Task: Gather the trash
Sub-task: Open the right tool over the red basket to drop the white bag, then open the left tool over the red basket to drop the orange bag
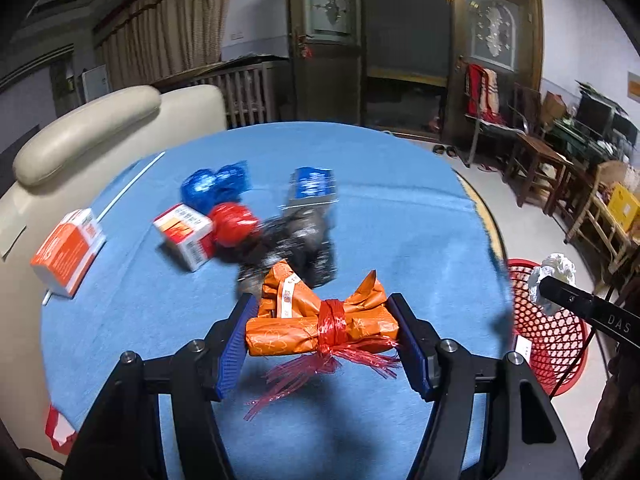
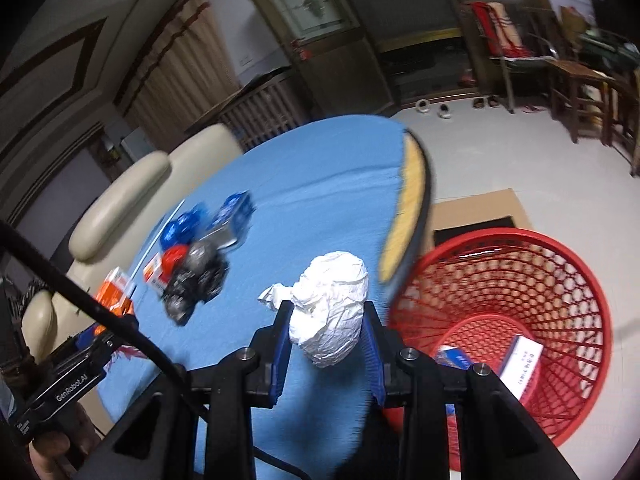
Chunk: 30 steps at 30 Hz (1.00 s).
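The left claw (image 1: 322, 340) is squeezed onto an orange paper bundle (image 1: 320, 320). The bundle is tied in the middle with red plastic string (image 1: 332, 332), and the frayed ends of the string hang down just below the claw. One blue pad (image 1: 236, 344) presses on each end of the bundle, so the claw is about half open with the bundle filling the gap. The bundle is held just above a blue cloth (image 1: 360, 184) that covers a round table.

Past the tip of the left claw, there is a heap of other trash on the cloth. Nearest is a crumpled black wrapper (image 1: 292, 240). Behind it are a red ball of foil (image 1: 234, 224), a blue ball of foil (image 1: 212, 186) and a blue box (image 1: 312, 188). Left of these is a small white and orange carton (image 1: 186, 236), and further left another orange carton (image 1: 68, 252) near the table edge. These things look blurry.

The right claw (image 2: 328, 344) is closed tight on a ball of crumpled white paper (image 2: 332, 312). The ball sticks up above the fingers. The claw holds it over the edge of the blue cloth (image 2: 320, 168).

Just to the right of the right claw, lower down on the floor, stands a red mesh basket (image 2: 560, 280). A white box (image 2: 524, 364) and a small blue box (image 2: 454, 356) lie inside it. Far to the left of this claw, the heap of trash is seen again on the cloth.
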### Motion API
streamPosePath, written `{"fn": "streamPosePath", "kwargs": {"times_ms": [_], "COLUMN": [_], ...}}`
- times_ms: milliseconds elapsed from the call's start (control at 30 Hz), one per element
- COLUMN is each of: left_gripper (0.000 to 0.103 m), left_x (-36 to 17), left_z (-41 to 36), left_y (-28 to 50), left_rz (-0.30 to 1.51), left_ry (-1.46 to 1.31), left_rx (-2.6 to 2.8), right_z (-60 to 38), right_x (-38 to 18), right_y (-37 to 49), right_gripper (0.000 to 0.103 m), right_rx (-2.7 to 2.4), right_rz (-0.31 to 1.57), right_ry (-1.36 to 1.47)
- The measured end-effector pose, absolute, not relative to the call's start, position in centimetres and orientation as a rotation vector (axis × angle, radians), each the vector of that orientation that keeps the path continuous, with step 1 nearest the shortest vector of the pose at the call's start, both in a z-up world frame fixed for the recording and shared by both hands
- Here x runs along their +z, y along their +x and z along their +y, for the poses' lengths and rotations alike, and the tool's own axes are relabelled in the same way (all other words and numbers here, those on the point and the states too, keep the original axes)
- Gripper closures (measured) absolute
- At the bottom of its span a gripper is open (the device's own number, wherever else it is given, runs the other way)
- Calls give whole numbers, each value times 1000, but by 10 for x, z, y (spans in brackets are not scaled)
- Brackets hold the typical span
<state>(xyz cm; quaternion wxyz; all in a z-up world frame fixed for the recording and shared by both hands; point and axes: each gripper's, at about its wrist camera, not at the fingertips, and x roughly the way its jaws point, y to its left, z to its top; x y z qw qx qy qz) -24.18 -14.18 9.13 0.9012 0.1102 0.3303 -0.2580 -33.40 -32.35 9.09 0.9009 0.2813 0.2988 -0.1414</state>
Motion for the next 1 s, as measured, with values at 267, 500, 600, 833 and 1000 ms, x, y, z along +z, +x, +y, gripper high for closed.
{"fn": "streamPosePath", "kwargs": {"times_ms": [267, 500, 600, 833, 1000], "left_gripper": [35, 35, 35, 35, 35], "left_x": [95, 98, 99, 100, 97], "left_z": [-196, -228, -237, -269, -297], "left_y": [-259, -269, -273, -286, -303], "left_rz": [663, 651, 641, 634, 635], "left_ry": [290, 320, 323, 352, 378], "left_rx": [-651, -731, -765, -865, -960], "right_z": [-375, -402, -411, -420, -434], "right_x": [81, 64, 52, 44, 54], "right_y": [-379, -393, -396, -411, -431], "right_gripper": [68, 66, 41, 24, 24], "right_rx": [-435, -514, -566, -622, -699], "right_rz": [579, 621, 652, 631, 542], "right_ry": [664, 704, 729, 779, 807]}}
